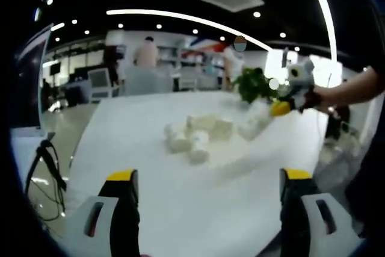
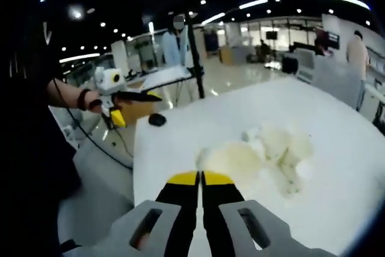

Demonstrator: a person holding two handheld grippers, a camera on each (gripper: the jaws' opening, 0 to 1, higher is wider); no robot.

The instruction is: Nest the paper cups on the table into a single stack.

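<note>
Left tool [image 1: 206, 194] gapes apart, right tool [image 2: 200, 180] pinches a paper cup [image 2: 231, 159]; potted plant [image 1: 252, 83] behind the cups [image 1: 198, 133].

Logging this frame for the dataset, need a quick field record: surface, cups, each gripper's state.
surface: white table
cups: white paper cups, loose cluster lying near the table's middle, not yet in one stack; blurred, count unclear
left gripper: jaws wide apart, empty, short of the cups
right gripper: jaws shut together, tips near a blurred pale cup; whether it grips it is unclear
background: green plant beyond the table's far edge
</note>
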